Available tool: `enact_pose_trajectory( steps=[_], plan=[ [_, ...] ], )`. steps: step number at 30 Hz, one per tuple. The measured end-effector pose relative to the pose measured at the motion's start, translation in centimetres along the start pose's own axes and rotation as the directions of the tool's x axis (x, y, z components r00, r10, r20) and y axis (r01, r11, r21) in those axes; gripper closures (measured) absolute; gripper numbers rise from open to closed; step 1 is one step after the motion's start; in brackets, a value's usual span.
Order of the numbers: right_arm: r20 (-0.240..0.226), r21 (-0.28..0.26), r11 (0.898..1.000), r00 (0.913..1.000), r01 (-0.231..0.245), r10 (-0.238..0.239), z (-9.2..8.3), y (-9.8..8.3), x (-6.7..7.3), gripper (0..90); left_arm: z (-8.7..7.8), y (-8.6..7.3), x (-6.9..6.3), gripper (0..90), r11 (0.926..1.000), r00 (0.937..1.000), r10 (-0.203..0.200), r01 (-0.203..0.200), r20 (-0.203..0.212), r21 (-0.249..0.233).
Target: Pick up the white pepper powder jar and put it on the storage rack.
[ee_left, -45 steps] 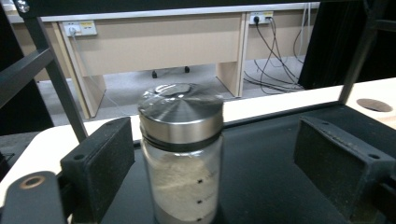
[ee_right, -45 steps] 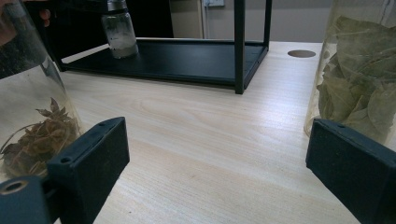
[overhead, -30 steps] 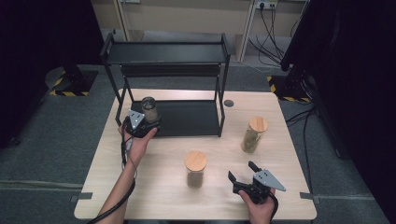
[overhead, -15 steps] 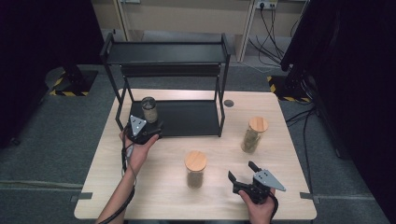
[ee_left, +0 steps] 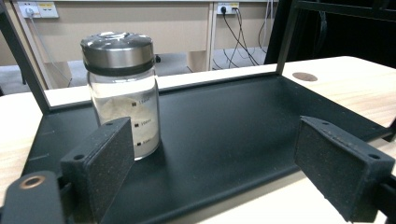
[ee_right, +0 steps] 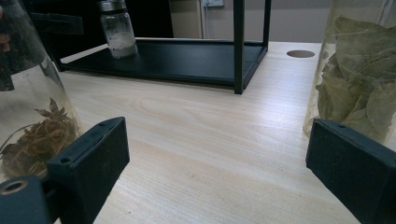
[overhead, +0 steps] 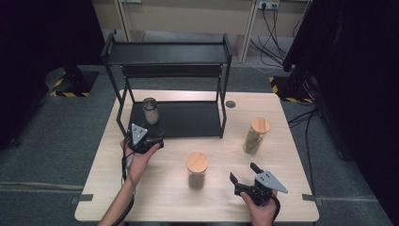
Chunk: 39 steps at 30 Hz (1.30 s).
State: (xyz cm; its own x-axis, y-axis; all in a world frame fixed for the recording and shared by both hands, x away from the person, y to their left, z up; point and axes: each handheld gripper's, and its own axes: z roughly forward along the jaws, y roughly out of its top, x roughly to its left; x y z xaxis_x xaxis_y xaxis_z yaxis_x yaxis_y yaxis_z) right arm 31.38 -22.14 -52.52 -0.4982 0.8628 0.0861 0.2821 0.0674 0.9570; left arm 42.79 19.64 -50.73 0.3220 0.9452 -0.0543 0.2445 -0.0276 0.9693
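A glass jar with a metal lid (overhead: 150, 110) (ee_left: 122, 93) (ee_right: 116, 30) stands upright at the left end of the black rack's lower shelf (overhead: 188, 120) (ee_left: 224, 121). My left gripper (overhead: 157, 137) (ee_left: 219, 156) is open and empty just in front of that shelf's edge, with the jar a short way beyond its left pad. My right gripper (overhead: 243, 173) (ee_right: 222, 161) is open and empty near the table's front right. It sits between a cork-lidded jar of dried bits (overhead: 196, 170) (ee_right: 32, 121) and a cork-lidded jar of green leaves (overhead: 255, 136) (ee_right: 359, 79).
The rack's top shelf (overhead: 164, 52) overhangs the lower one, with thin posts at the corners (overhead: 225, 94). A round cable hole (overhead: 230, 103) (ee_right: 300, 53) lies in the wooden table (overhead: 155, 197) right of the rack. Bare wood lies between the two cork-lidded jars.
My left gripper has drawn back from the metal-lidded jar toward the front of the table. The jar stays standing on the shelf. The right gripper has not moved.
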Motion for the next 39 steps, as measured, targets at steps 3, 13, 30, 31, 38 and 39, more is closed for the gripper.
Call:
enact_pose_trajectory(
  steps=[3, 13, 30, 31, 38, 39],
  plan=[
    [0.000, 0.000, 1.000, 1.0000, -0.001, 0.001, 0.0, 0.0, 0.0, 6.4, -0.4, -0.1, -0.1, 12.1, 1.0000, 1.0000, -0.002, 0.002, 0.005, -0.003],
    [0.000, -0.001, 1.000, 1.0000, -0.001, 0.001, 0.0, 0.0, 0.0, 6.4, -1.6, -0.3, -0.5, 12.0, 1.0000, 0.9994, 0.002, -0.001, 0.033, -0.007],
    [0.000, -0.001, 1.000, 1.0000, -0.004, 0.004, 0.0, 0.0, 0.0, 6.4, -4.1, -2.5, -0.8, 12.0, 0.9995, 0.9973, -0.029, 0.029, 0.067, 0.011],
    [0.000, -0.001, 1.000, 1.0000, -0.004, 0.004, 0.0, 0.0, 0.0, 6.4, -4.2, -2.6, -0.7, 12.0, 0.9995, 0.9972, -0.029, 0.028, 0.069, 0.011],
    [0.001, -0.001, 1.000, 1.0000, -0.001, 0.001, 0.0, 0.0, 0.0, 6.4, -5.1, -3.2, -0.5, 12.0, 0.9991, 0.9960, -0.041, 0.040, 0.079, 0.015],
    [0.001, -0.001, 1.000, 1.0000, -0.001, 0.001, 0.0, 0.0, 0.0, 6.4, -5.2, -3.3, -0.5, 12.0, 0.9991, 0.9959, -0.040, 0.039, 0.081, 0.015]
  ],
)
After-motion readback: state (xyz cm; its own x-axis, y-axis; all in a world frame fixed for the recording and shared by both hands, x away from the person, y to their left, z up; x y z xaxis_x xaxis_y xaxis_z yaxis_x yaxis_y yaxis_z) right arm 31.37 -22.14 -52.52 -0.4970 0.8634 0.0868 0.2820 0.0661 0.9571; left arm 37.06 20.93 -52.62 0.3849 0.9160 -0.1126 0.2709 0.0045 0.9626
